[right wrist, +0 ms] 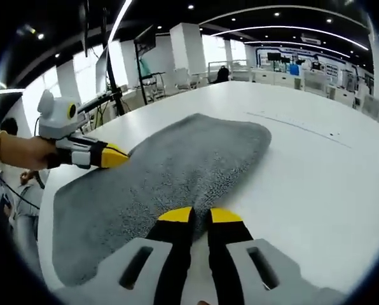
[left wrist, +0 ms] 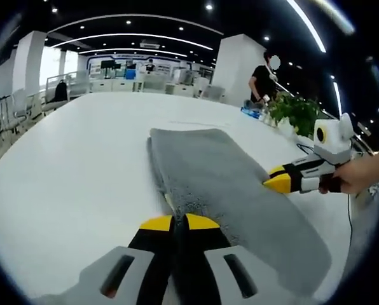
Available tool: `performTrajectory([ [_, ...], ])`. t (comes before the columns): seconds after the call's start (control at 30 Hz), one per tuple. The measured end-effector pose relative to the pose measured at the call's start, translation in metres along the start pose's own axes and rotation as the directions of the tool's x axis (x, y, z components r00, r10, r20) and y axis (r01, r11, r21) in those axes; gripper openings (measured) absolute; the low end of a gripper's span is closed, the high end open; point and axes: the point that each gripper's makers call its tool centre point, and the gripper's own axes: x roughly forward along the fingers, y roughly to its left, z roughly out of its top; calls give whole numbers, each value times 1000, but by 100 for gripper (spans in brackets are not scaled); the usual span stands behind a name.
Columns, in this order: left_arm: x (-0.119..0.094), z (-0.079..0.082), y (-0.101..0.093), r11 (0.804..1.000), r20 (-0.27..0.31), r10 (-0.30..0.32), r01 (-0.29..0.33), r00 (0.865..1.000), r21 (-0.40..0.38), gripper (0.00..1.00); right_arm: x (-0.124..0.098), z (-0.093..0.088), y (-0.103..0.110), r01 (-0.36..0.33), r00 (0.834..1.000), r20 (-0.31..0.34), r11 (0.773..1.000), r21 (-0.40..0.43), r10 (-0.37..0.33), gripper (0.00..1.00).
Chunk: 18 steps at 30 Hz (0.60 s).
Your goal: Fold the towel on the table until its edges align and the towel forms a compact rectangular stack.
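Towel (left wrist: 227, 190) fills centre frame; we see the left gripper (left wrist: 179, 222) pinched on its near edge, the right gripper (right wrist: 200, 215) seemingly likewise.

Beyond the white table's far edge you have a leafy green potted plant (left wrist: 297, 111), and a black-shirted person (left wrist: 263, 79) stands near a white pillar (left wrist: 235, 67).

Left hand-held gripper (left wrist: 179, 222), jaws together, pinching gray towel (left wrist: 227, 184) edge on white table (left wrist: 75, 165).
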Motion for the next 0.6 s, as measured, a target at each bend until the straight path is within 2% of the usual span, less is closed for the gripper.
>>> performTrajectory([
  [0.33, 11, -5, -60, 995, -9, -89, 89, 996, 41, 6, -47, -26, -27, 66, 997, 25, 996, 58, -67, 5],
  [0.6, 24, -8, -116, 979, -13, -187, 188, 982, 84, 5, -87, -46, -58, 131, 991, -3, 988, 79, -132, 5],
])
